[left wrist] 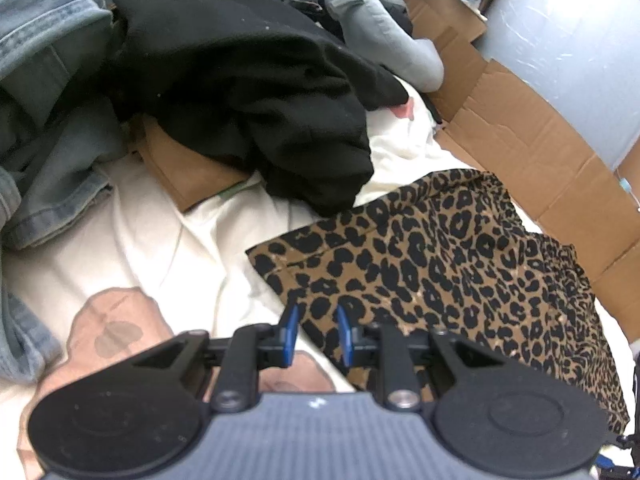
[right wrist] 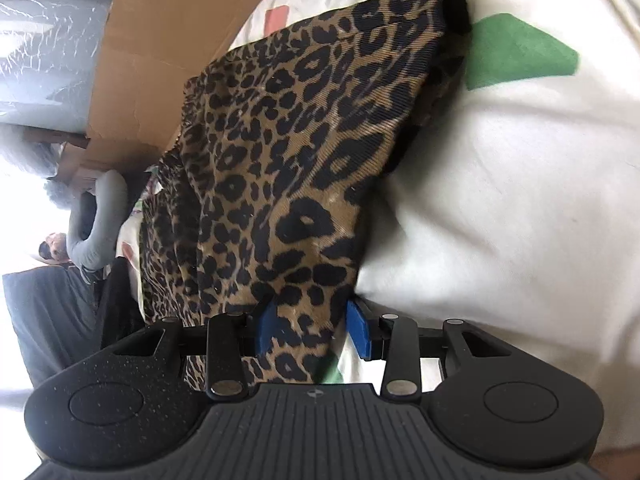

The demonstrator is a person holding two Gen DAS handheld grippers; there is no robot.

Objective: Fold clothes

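Observation:
A leopard-print garment lies folded on a white printed sheet. My left gripper hovers at its near left edge with blue pads apart, and the cloth edge lies between them. In the right wrist view the same garment stretches away from my right gripper. The right pads are apart with a band of the leopard cloth lying between them. I cannot tell if either gripper pinches the cloth.
A black garment is heaped behind the leopard one. Denim clothes pile at the left. Flattened cardboard lies at the right, with a grey sleeve on it. The sheet bulges at the right.

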